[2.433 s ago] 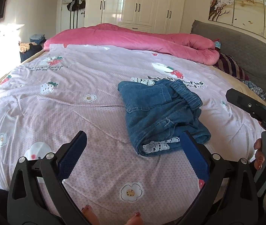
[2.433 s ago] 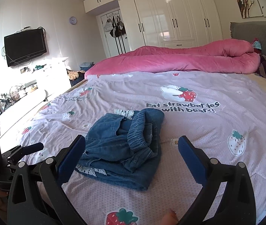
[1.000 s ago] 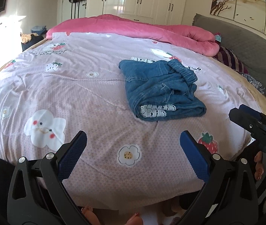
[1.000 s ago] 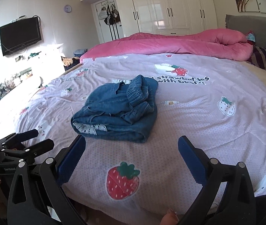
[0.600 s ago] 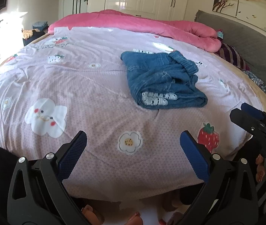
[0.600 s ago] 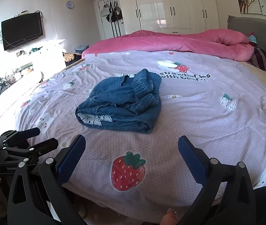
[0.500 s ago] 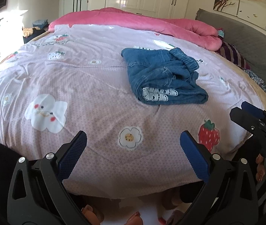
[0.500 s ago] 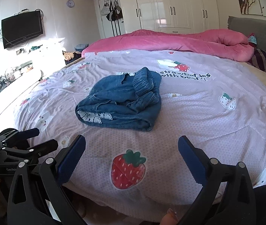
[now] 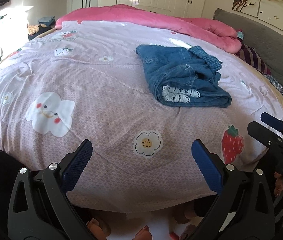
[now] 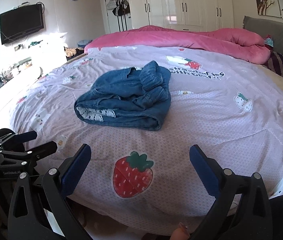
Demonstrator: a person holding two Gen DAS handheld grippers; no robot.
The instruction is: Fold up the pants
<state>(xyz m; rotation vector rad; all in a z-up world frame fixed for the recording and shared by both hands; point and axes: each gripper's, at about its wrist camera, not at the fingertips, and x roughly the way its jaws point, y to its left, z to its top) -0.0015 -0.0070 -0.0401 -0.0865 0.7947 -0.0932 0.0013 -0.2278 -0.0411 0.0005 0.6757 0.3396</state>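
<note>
The blue denim pants [image 9: 181, 76] lie folded in a small bundle on the pink strawberry-print bedspread [image 9: 81, 80], with white lace trim showing at the near fold. They also show in the right wrist view [image 10: 129, 98]. My left gripper [image 9: 141, 154] is open and empty, held off the near edge of the bed, well short of the pants. My right gripper [image 10: 140, 156] is open and empty too, at the same near edge. Each gripper shows in the other's view: the right one [image 9: 271, 132], the left one [image 10: 27, 142].
A rolled pink quilt [image 9: 151, 20] lies across the far side of the bed. A grey headboard [image 9: 261, 40] and a striped pillow [image 9: 253, 58] are at the right. White wardrobes [image 10: 181, 4] stand behind, a wall TV [image 10: 21, 26] at left.
Both grippers have drawn back from the folded pants toward the near edge of the bed and dropped lower. Both stayed open. The pants have not moved.
</note>
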